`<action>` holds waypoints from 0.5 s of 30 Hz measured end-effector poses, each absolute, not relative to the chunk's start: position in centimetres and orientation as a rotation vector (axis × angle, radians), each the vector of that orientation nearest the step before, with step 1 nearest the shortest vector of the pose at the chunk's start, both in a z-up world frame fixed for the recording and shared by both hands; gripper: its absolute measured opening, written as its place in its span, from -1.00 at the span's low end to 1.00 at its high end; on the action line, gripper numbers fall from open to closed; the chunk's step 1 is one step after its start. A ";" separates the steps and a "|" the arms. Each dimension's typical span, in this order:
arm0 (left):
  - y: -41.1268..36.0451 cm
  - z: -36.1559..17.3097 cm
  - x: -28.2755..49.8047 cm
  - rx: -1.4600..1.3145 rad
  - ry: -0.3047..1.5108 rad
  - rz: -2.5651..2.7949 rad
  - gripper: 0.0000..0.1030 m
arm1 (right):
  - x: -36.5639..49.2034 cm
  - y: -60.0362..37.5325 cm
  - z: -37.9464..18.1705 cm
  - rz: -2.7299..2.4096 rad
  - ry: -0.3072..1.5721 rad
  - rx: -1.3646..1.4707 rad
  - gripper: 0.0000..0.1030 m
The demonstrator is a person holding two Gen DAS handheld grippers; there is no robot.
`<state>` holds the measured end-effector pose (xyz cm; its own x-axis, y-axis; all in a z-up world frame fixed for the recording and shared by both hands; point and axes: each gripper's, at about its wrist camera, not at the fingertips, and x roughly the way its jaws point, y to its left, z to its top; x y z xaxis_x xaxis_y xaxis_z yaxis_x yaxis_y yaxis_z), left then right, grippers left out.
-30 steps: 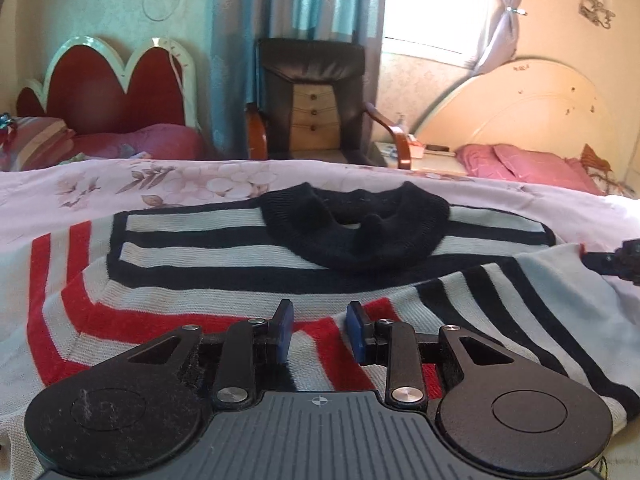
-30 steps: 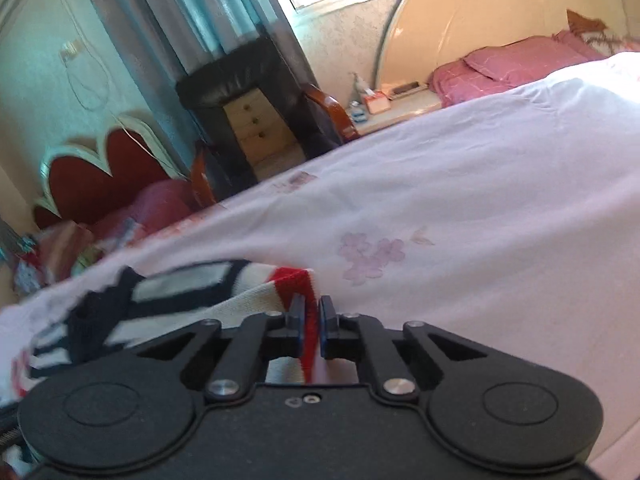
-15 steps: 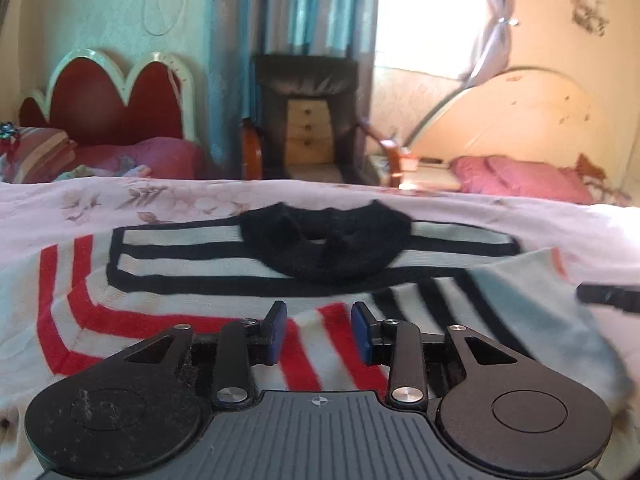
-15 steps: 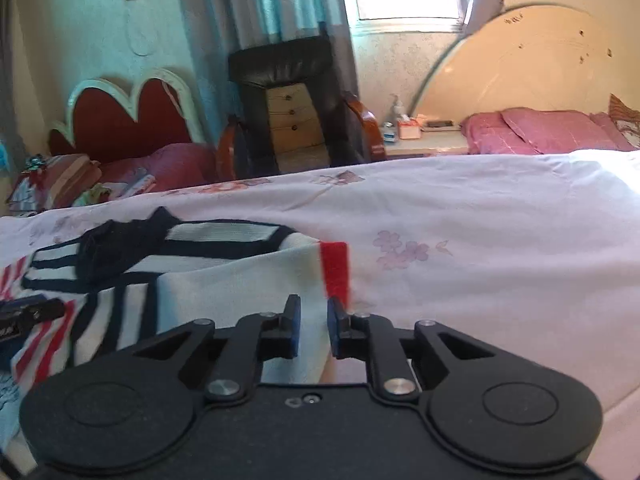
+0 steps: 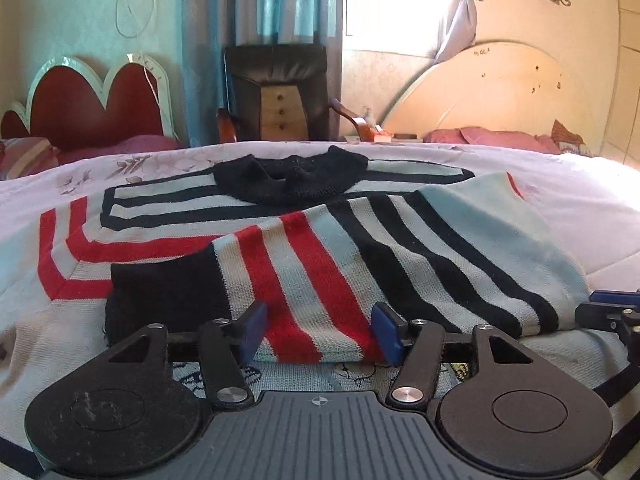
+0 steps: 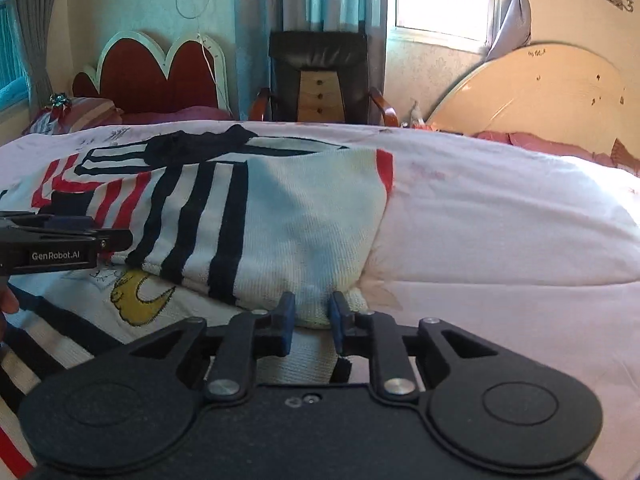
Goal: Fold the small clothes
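In the left wrist view, a striped sweater lies flat on the big bed. It has red, black and pale stripes and a black collar at the far side. One sleeve with a black cuff is folded across the sweater's front. The left gripper is wide open and holds nothing; its blue pads sit at the near edge of the folded sleeve. The bed sheet is pale pink with flowers. Behind the bed stand a black armchair, a red headboard and teal curtains.

In the right wrist view, the sweater lies left of the middle on the bed. A yellow picture shows on its front. The right gripper is partly open, with its pads on either side of the sweater's folded edge, not squeezing it. The left gripper pokes in over the sweater from the left. The armchair stands behind the bed.
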<state>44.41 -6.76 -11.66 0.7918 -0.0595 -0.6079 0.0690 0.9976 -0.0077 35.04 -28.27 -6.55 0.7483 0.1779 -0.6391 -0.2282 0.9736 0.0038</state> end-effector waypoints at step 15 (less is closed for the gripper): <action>17.9 -11.1 31.3 -0.354 0.599 0.340 0.12 | 32.3 -27.5 -3.6 0.123 0.713 0.283 -0.56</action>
